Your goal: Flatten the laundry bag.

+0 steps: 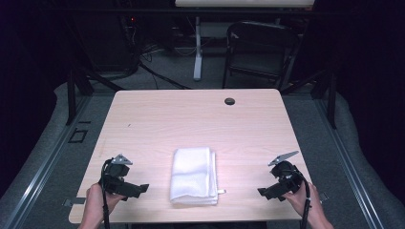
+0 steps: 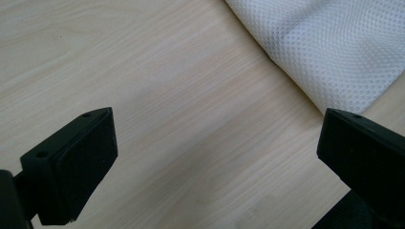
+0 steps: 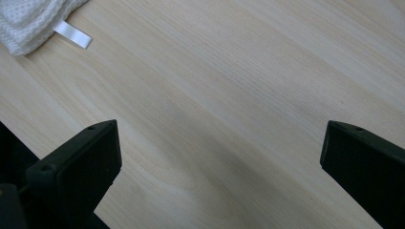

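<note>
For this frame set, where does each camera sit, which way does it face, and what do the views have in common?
High view: above the person's side, looking forward and down on the table; forearms, left gripper and right gripper enter from the bottom.
Left gripper view: along its open jaws toward the folded white towel.
Right gripper view: along its open jaws over bare wood, towel tag at top left.
Shared: all three show the towel and the tabletop.

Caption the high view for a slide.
Folded white towel on a wooden table, flanked by open left gripper and right gripper.
</note>
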The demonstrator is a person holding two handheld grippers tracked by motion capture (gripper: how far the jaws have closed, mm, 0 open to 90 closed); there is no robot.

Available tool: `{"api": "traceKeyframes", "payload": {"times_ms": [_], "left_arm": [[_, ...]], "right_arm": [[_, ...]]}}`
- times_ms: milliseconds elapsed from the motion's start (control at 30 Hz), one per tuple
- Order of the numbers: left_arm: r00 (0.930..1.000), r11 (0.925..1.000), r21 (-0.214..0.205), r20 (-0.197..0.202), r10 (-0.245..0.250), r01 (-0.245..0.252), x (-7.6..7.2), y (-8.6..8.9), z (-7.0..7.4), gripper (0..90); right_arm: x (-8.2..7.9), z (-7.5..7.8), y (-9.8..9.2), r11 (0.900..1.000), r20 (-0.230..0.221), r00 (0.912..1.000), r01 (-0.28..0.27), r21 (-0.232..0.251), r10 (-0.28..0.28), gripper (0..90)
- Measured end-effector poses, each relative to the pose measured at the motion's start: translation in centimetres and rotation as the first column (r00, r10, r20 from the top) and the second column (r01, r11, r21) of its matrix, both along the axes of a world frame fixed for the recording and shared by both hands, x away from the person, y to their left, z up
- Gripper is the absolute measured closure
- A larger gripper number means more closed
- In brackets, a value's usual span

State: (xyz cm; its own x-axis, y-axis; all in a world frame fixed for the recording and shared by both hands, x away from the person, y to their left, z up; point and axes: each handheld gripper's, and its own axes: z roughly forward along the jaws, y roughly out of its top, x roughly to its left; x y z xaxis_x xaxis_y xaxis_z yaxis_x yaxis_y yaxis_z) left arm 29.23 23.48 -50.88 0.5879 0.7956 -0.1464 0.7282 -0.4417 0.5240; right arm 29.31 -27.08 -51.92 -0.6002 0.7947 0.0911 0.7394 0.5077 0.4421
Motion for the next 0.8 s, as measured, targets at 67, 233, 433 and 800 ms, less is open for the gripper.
{"api": "traceKeyframes", "payload": {"times_ms": [67, 233, 433, 800], "left_arm": [[1.0, 1.0, -0.002, -0.007, -0.002, 0.002, 0.0, 0.0, 0.0, 0.1], [0.9999, 0.9999, -0.01, -0.012, -0.011, 0.011, -0.2, 0.0, 0.1, 0.1], [0.999, 0.9991, -0.016, -0.023, -0.038, 0.038, -0.3, -0.6, 0.1, 0.1], [0.9947, 0.9938, -0.055, -0.032, -0.098, 0.096, -0.7, -2.1, 0.4, 0.2]], "right_arm": [[0.0, 0.1, 0.1, 0.9999, 0.006, 1.0, -0.007, 0.009, 0.007, 0.9], [0.0, 0.2, 0.3, 0.9996, 0.01, 0.9997, -0.02, 0.02, 0.02, 1.7], [0.0, 0.2, 1.0, 0.9985, -0.004, 0.9992, -0.039, 0.038, 0.039, 2.2], [-0.1, 0.4, 2.0, 0.997, -0.015, 0.998, -0.06, 0.049, 0.061, 3.0]]}}
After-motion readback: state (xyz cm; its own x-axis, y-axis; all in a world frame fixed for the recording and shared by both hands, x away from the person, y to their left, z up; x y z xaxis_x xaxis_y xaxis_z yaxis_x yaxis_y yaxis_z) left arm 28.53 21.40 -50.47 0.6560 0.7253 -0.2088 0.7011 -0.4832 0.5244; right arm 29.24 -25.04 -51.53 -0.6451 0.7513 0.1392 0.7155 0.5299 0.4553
